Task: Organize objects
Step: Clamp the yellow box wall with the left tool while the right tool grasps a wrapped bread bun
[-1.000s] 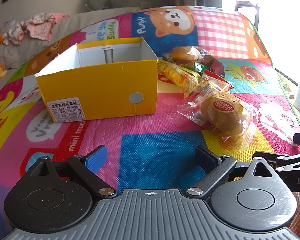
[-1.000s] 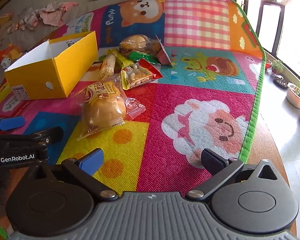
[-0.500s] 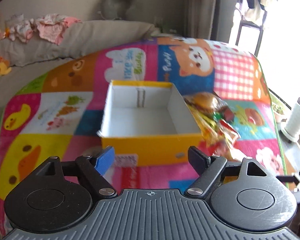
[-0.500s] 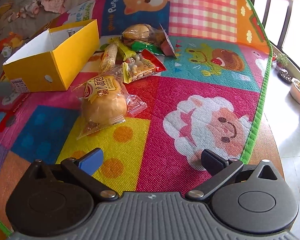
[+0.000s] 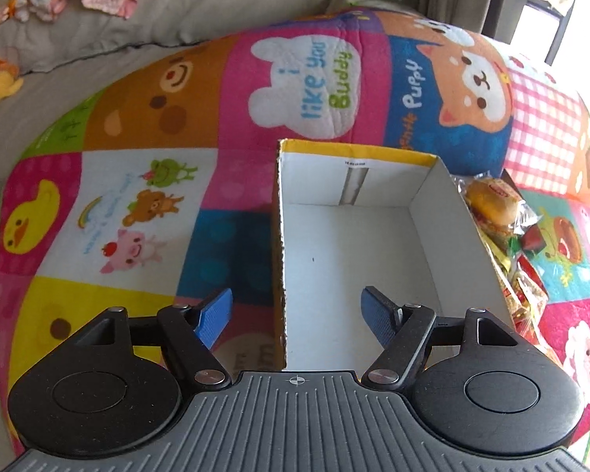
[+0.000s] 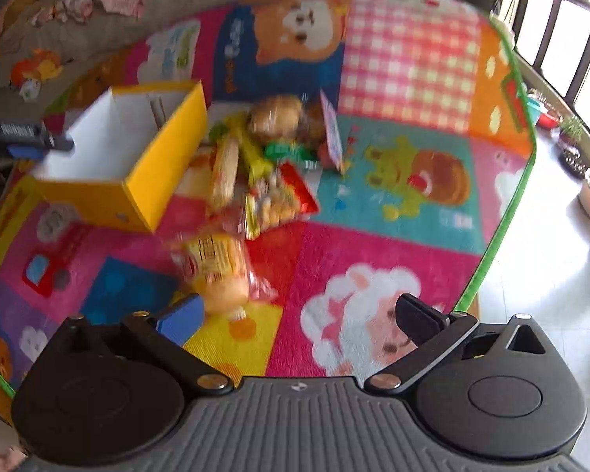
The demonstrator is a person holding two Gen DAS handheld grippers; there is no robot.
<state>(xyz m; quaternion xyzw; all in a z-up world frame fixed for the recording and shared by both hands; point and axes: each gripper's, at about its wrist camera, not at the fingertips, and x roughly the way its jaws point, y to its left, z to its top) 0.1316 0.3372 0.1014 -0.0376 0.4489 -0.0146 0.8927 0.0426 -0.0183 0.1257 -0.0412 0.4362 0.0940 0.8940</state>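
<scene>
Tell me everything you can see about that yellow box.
The box is open-topped cardboard, yellow outside and white inside, with nothing in it. It sits upright on the mat, wrapped snacks piled along one side. The left gripper, open and closing, straddles its near wall without touching.

An open cardboard box (image 5: 358, 244) sits on the play mat (image 5: 145, 204). Wrapped snacks (image 6: 271, 181) lie heaped just right of it. A packaged bun (image 6: 216, 271) lies nearer, apart from the box.
</scene>
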